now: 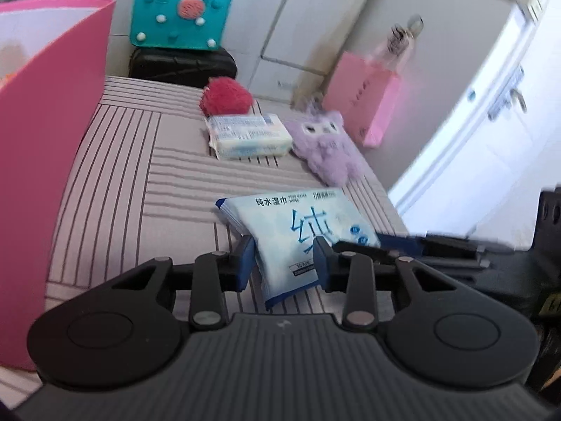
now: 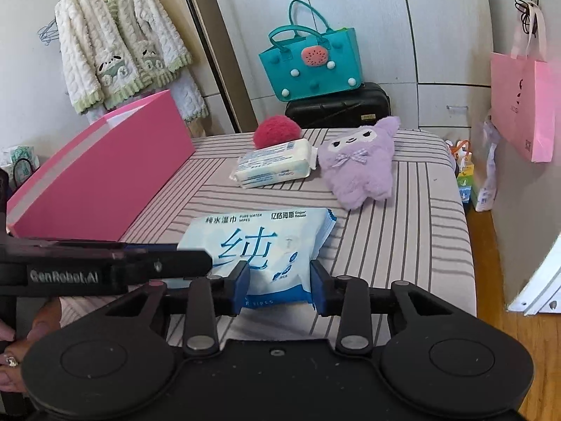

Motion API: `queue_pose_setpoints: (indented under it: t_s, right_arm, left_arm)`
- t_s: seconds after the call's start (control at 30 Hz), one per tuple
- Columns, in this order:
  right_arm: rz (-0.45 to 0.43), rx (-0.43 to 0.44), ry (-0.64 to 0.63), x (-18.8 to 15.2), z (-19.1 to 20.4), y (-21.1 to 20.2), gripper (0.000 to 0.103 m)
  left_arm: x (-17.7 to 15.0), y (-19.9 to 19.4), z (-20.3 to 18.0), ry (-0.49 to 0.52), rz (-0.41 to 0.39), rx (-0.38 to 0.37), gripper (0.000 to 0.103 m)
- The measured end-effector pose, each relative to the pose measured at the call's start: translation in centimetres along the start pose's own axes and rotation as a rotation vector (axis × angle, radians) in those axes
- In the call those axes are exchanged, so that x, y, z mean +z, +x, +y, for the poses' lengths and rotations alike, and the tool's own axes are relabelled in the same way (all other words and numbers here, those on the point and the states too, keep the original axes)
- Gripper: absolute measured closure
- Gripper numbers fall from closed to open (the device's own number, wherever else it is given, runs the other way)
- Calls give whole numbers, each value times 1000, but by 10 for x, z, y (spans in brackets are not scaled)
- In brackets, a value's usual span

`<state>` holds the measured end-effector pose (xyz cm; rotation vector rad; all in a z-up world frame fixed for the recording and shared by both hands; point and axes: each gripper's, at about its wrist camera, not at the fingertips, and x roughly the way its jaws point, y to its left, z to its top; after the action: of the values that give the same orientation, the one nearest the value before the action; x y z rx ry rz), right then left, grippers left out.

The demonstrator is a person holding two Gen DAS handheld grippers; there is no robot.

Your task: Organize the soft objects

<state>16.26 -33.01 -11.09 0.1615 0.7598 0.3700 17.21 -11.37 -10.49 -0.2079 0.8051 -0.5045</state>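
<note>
I look across a striped grey-and-white bed cover [image 2: 403, 217], with pale wardrobe doors [image 2: 438, 35] filling the wall at twelve o'clock. A teal handbag [image 2: 312, 66] sits on a black case [image 2: 336, 108] against them. At ten o'clock a fluffy cream cardigan [image 2: 115, 45] hangs on the wall. Wooden floor [image 2: 491, 273] shows at three o'clock, daylight falling bright there.

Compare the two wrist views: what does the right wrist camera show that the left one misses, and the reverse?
Right wrist only: a fluffy cream cardigan hanging on the wall and the wooden floor. Left wrist only: a white door with a lever handle. Both: the blue wipes pack in both grippers, the white wipes pack, purple plush, red pom-pom, pink box and teal bag.
</note>
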Motion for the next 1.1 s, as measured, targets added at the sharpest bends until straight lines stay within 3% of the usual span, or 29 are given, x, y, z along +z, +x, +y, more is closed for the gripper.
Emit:
queue_pose_setpoints:
  t_s: [0.1, 0.5, 1.1]
  right_arm:
    - [19, -21, 10, -2, 11, -15, 60]
    - [42, 14, 13, -5, 43, -62, 56]
    - [7, 78, -160, 3, 127, -113, 55]
  left_arm:
    - [-2, -12, -1, 9, 55, -36, 68]
    - [-8, -67, 0, 72, 105, -138, 68]
    - [-17, -164, 15, 149, -28, -126, 68]
